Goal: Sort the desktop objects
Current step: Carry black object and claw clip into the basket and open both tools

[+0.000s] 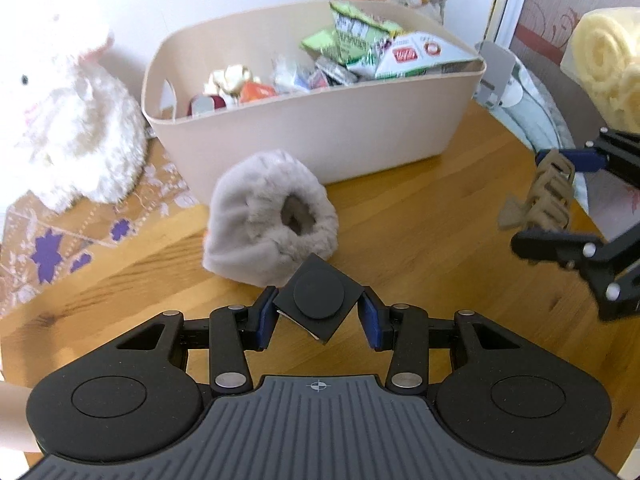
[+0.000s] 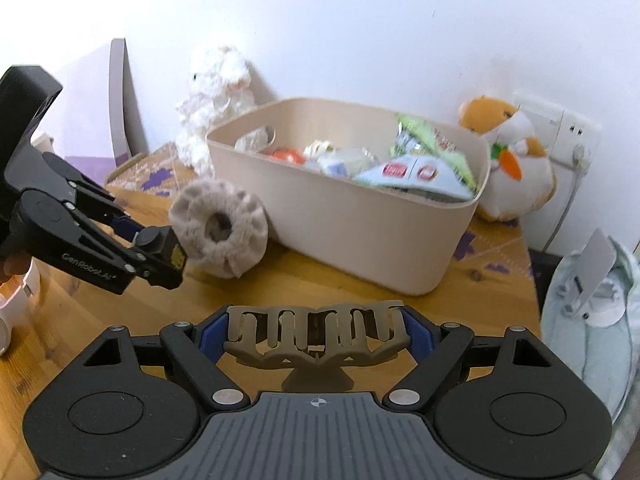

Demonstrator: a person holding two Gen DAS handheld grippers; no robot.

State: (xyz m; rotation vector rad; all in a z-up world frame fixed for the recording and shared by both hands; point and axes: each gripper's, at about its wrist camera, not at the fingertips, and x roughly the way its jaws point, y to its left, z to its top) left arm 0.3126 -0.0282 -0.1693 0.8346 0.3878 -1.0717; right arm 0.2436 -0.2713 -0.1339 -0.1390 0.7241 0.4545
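**Sorting mostly done, two items in hand, one left on the table**

Your beige bin [image 1: 320, 136] already holds a good pile: green snack packets [image 1: 352, 36], a white carton-like pack, and small bits toward its left end. That much reads as sorted.

Your left gripper [image 1: 318, 316] has its fingers drawn in to a middling gap, pinching a small black square piece [image 1: 319, 298] by two opposite corners, just this side of the grey fluffy scrunchie [image 1: 272, 216]. Your right gripper [image 2: 316, 334] is spread wide and clamped on the ends of a tan claw hair clip [image 2: 316, 328], which spans the whole gap between the blue pads [image 2: 418, 334].

Both items are up off the wooden table [image 1: 400, 240] and short of the bin, so neither is delivered yet. The scrunchie lies on the table against the bin's front wall, apparently the last loose thing. The plush toys beside and behind the bin may simply belong there; you cannot tell.
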